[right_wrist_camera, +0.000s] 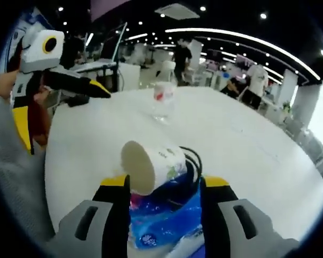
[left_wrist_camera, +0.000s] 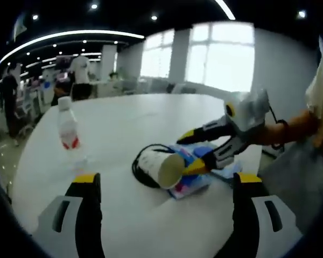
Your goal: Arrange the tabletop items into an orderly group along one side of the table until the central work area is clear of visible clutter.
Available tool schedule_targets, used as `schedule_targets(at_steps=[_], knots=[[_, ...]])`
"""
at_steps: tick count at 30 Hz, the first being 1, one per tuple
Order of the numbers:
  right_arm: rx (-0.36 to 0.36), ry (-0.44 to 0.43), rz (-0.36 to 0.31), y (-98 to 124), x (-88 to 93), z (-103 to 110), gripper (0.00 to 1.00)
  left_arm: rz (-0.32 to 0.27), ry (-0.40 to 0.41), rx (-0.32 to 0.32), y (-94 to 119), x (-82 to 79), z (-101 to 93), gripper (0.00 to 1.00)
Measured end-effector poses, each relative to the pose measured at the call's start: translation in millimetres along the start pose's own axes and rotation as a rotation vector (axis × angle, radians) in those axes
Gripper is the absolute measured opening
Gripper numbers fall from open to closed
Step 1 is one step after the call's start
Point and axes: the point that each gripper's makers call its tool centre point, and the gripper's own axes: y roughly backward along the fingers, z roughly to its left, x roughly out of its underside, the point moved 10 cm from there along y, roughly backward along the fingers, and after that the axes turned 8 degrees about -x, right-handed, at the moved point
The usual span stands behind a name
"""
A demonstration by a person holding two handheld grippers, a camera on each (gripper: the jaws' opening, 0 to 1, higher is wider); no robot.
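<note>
On a round white desk (left_wrist_camera: 151,226), a paper cup (left_wrist_camera: 160,166) lies tipped on its side atop a blue-and-white plastic packet (left_wrist_camera: 192,183), a black cable (left_wrist_camera: 139,161) curling behind it, all at lower centre of the left gripper view. The right tongs (left_wrist_camera: 200,153) reach in from the right of that frame, jaws spread around the packet and cup. In the right gripper view the cup (right_wrist_camera: 151,164) and packet (right_wrist_camera: 161,220) sit between those spread jaws at bottom centre. The left tongs (left_wrist_camera: 164,185) stand spread, holding nothing. A water bottle (left_wrist_camera: 69,129) stands upright at middle left, well apart from the pile.
</note>
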Motion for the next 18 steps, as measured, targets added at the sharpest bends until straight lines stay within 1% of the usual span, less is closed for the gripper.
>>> schedule_targets(at_steps=[3,5,6,8,10,13,18], knots=[[-0.008,0.011,-0.014,-3.6,-0.6,1.9,0.37,0.023,-0.053,-0.009,0.0,2.7,-1.4,0.99],[-0.002,0.013,-0.021,-6.2,-1.5,2.0,0.33,0.025,-0.046,-0.01,-0.1,2.6,-0.9,0.99],[-0.003,0.017,-0.025,-6.8,-2.4,1.8,0.29,0.022,-0.039,-0.008,-0.3,2.6,-1.0,0.99],[-0.003,0.011,-0.03,-8.5,-4.3,1.4,0.25,0.022,-0.038,0.011,-1.2,3.5,-2.3,0.99],[0.0,0.015,-0.031,-10.0,-5.6,1.2,0.21,0.051,-0.061,0.029,-2.3,7.4,-4.3,0.98],[0.0,0.0,-0.032,-11.1,-6.5,0.2,0.13,0.057,-0.071,0.032,-2.6,8.6,-5.4,0.98],[0.023,-0.005,-0.036,-10.4,-8.3,-2.3,0.09,0.051,-0.102,0.02,-2.8,8.4,-4.4,0.97]])
